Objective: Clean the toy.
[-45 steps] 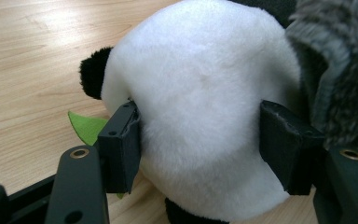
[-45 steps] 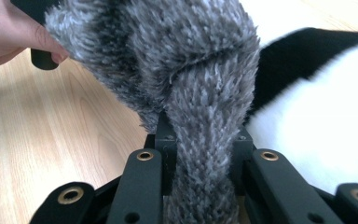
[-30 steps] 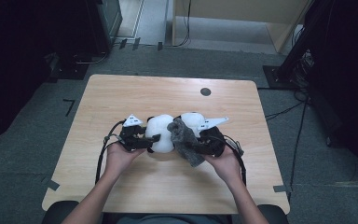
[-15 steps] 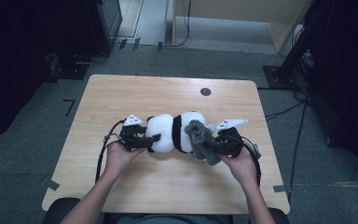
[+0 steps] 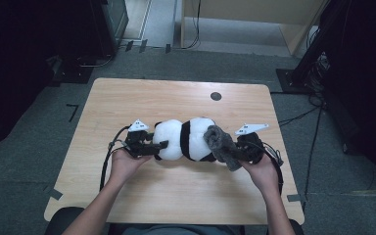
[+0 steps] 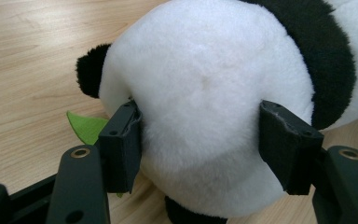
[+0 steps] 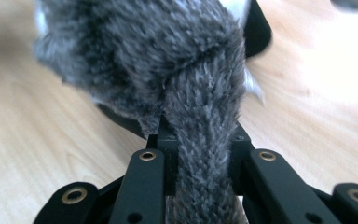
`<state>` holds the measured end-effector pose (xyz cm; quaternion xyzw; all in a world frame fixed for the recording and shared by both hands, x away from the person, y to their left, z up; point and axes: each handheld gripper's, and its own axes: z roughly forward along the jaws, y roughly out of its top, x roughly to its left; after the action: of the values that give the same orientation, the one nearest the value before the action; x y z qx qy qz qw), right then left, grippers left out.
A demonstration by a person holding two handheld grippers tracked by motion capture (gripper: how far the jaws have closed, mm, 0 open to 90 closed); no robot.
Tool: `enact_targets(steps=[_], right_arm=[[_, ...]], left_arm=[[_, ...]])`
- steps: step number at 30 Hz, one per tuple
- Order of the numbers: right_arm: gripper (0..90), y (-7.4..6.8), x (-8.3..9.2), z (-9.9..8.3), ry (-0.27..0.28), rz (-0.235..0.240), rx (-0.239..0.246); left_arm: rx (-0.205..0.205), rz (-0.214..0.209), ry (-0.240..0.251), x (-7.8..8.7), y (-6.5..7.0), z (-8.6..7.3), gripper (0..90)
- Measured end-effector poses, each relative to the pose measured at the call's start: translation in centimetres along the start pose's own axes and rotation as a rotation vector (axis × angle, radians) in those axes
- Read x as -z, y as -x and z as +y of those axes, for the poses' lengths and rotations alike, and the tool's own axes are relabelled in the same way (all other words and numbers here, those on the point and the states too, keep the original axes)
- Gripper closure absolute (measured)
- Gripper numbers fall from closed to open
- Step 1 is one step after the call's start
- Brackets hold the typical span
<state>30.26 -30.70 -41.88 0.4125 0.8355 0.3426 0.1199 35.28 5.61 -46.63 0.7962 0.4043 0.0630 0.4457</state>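
Observation:
A black-and-white panda plush [image 5: 183,139] lies on its side on the wooden table [image 5: 176,98]. My left gripper [image 5: 160,145] is shut on its white rounded left end. In the left gripper view both pads press into the panda's white fur [image 6: 205,93], with a black ear [image 6: 89,74] at the left. My right gripper [image 5: 235,152] is shut on a grey fuzzy knit cloth [image 5: 220,144] that rests against the panda's right end. Its jaws have just been closing a little on it. In the right gripper view a strip of the grey cloth [image 7: 168,56] runs down between the jaws of my right gripper [image 7: 200,140].
A green felt leaf [image 6: 86,127] lies on the table under the panda. A small black round mark [image 5: 216,96] sits near the table's far edge. Cables trail from both grippers across the near table. Dark equipment and floor cables surround the table.
My right gripper has moved to the right, drawing the grey cloth off the panda. More of the panda's black band and white body now shows. The left gripper has stayed put.

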Motion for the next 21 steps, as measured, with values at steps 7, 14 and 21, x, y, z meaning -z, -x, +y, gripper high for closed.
enact_targets(steps=[7,14,21], right_arm=[[76.1,-3.3,0.8,1.7,0.017,0.061,0.165],[76.1,-7.1,-1.3,3.2,-0.013,0.169,0.268],[76.1,-9.4,-5.3,4.4,-0.054,0.246,0.321]], left_arm=[[0.008,0.003,0.006,0.0,0.1,0.0,35.9],[0.011,0.003,0.007,0.0,0.1,0.1,35.9],[0.010,0.004,0.005,0.0,0.2,0.1,36.0]])
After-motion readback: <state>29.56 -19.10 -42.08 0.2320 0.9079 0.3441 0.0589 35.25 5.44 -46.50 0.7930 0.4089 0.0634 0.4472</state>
